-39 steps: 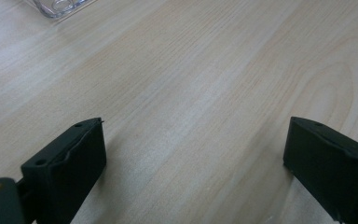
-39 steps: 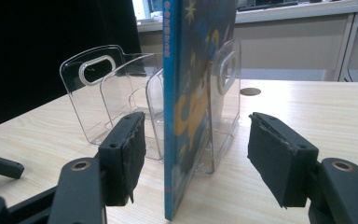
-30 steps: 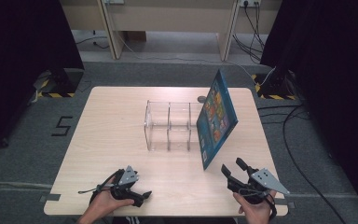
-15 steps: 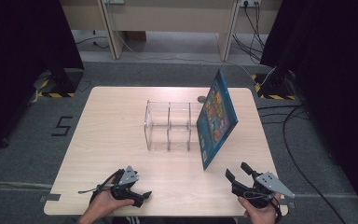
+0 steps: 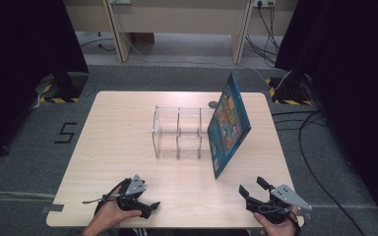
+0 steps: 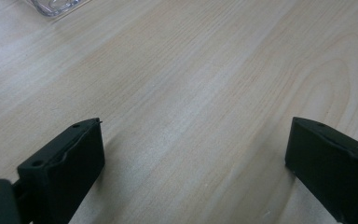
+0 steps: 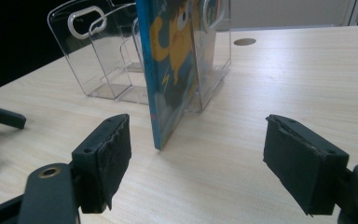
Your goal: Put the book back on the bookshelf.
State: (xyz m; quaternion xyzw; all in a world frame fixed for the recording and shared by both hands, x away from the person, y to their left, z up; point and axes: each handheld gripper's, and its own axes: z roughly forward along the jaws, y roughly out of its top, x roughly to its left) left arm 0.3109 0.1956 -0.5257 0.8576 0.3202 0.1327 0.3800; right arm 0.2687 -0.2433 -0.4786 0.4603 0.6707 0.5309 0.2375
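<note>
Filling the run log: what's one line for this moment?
left gripper: open, empty | right gripper: open, facing book | book: leaning on clear rack

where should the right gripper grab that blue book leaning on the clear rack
Probably the book's near vertical edge, the one facing the person. The book stands on its bottom edge, tilted against the clear rack, so the cover sides are free there. The open right gripper sits just in front; come straight forward, one jaw on each cover.
</note>
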